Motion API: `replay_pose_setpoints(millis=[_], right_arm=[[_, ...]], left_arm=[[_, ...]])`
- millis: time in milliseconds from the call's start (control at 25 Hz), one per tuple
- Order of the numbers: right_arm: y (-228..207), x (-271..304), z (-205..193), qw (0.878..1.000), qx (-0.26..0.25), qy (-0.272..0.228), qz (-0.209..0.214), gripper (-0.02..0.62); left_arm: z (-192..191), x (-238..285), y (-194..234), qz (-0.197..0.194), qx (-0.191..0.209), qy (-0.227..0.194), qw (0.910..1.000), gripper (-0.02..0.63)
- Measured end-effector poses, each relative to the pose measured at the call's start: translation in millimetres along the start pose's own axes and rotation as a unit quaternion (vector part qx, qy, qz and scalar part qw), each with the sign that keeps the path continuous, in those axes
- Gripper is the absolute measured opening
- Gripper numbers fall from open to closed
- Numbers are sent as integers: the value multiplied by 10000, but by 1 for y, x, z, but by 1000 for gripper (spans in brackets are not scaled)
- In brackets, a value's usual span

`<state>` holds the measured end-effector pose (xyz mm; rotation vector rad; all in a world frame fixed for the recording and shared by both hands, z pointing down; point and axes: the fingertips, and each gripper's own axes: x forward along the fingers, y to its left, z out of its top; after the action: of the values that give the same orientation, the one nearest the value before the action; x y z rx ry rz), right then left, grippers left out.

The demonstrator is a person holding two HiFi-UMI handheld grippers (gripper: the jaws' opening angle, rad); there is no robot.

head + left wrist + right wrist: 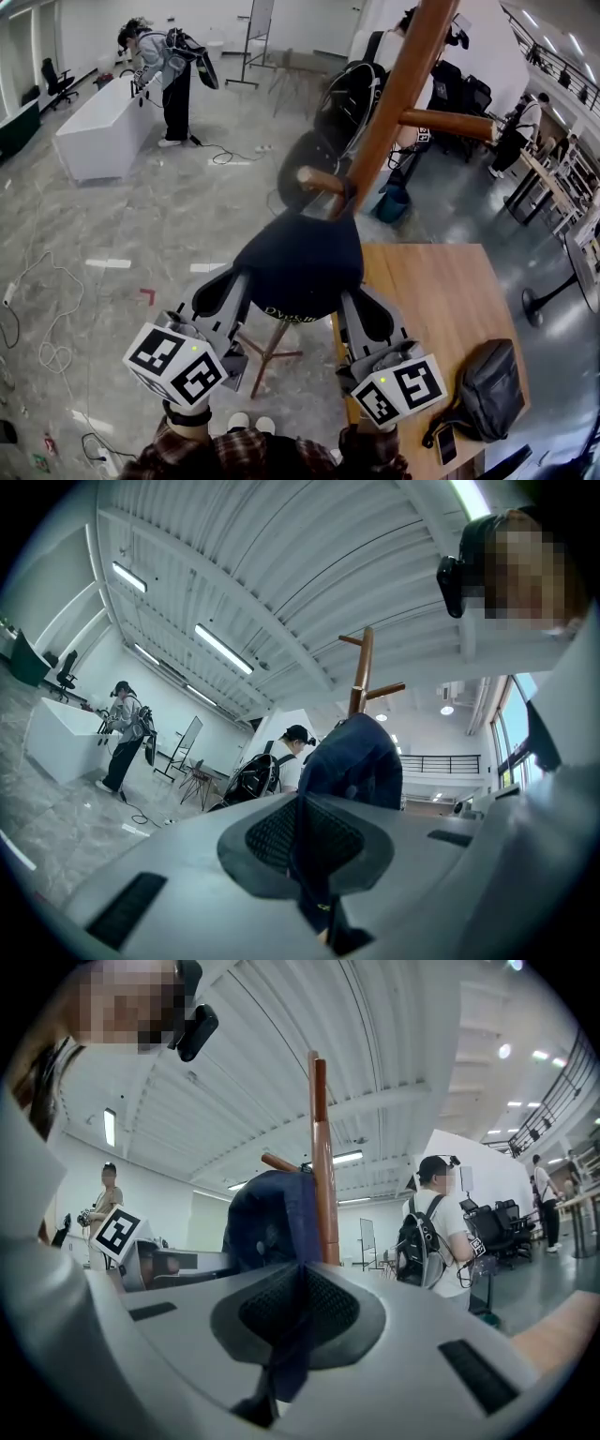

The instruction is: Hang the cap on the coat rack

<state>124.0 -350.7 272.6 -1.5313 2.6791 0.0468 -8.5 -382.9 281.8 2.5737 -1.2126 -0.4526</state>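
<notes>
A dark navy cap [300,262] hangs between my two grippers, right below the wooden coat rack [403,94]. Its back loop reaches up to the rack's lower peg [323,180]; whether it rests on the peg I cannot tell. My left gripper [246,281] is shut on the cap's left edge, and my right gripper [352,295] is shut on its right edge. In the left gripper view the cap [361,761] fabric runs pinched between the closed jaws [300,855], with the rack [361,672] behind. The right gripper view shows the cap [272,1222] clamped the same way [298,1335], beside the pole [323,1147].
A wooden table [450,291] stands to the right with a black bag [487,389] and a phone [447,442] on it. A person with a backpack [352,94] stands behind the rack. Another person [164,66] bends over a white counter [103,122]. Cables [47,347] lie on the floor.
</notes>
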Motion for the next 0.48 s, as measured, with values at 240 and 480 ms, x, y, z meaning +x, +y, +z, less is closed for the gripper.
replay_pose_setpoints(millis=[240, 480], right_arm=[[1, 2, -3, 9998, 140, -85, 88, 20], [3, -3, 1, 9995, 198, -156, 210, 20]], left_arm=[[-1, 0, 5, 22, -19, -142, 9999, 17], [0, -4, 0, -86, -4, -148, 9999, 18]])
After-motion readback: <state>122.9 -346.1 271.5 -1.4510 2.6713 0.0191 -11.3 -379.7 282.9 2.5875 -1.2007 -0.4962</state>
